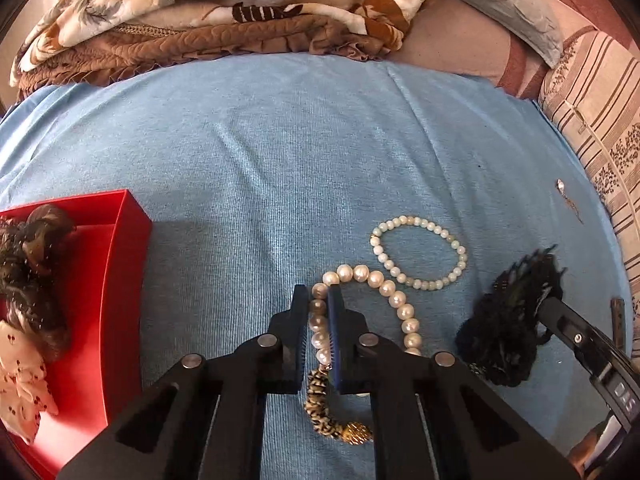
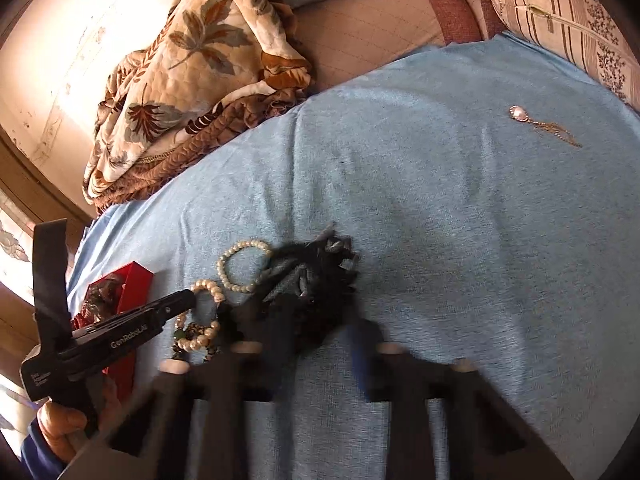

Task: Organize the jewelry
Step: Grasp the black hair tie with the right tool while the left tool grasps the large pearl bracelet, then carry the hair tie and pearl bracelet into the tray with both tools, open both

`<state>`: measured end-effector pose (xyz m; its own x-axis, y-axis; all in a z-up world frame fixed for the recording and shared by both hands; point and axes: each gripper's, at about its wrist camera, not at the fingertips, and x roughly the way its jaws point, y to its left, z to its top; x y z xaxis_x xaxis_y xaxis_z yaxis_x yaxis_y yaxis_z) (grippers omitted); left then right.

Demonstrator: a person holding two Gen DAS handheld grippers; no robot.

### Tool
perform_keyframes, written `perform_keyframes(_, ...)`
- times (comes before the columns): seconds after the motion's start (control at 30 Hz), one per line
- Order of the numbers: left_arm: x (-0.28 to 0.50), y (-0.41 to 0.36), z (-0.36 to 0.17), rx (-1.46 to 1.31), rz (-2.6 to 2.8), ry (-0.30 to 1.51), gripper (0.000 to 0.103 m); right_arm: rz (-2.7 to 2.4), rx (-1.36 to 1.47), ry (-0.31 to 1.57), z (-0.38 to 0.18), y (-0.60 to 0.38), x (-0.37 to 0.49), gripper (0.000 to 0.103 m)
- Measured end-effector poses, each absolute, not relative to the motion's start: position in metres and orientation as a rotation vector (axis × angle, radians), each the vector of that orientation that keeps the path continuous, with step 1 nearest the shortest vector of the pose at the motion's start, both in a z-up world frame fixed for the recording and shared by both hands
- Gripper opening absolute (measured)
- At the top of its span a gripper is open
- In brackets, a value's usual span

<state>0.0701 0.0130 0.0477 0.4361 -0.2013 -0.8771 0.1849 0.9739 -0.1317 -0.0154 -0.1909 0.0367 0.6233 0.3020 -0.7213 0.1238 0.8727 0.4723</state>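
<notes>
My left gripper is closed around a strand of large white pearls lying on the blue cloth; the pearls sit between its jaws. A pale green bead bracelet lies just beyond. A black tasselled piece lies to the right, with my right gripper at its edge. In the right wrist view the right gripper is blurred, its jaws apart, next to the black piece. A red box at left holds dark and white hair pieces.
A small pendant on a gold chain lies alone on the far right of the cloth. A gold-and-black beaded bracelet lies under the left gripper. Floral quilts and a striped pillow border the cloth.
</notes>
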Motion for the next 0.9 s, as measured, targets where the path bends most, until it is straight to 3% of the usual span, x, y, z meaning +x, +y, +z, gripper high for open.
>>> perform_keyframes(0.53,-0.011,0.036,0.131,-0.095,-0.337,0.968,0.009,0.038,0.581,0.799,0.078,-0.240,-0.088,0.012)
perform_keyframes(0.9,-0.066,0.101,0.168,-0.136,-0.284,0.886,0.009,0.128,0.533,0.790,0.104,-0.194,-0.116,0.012)
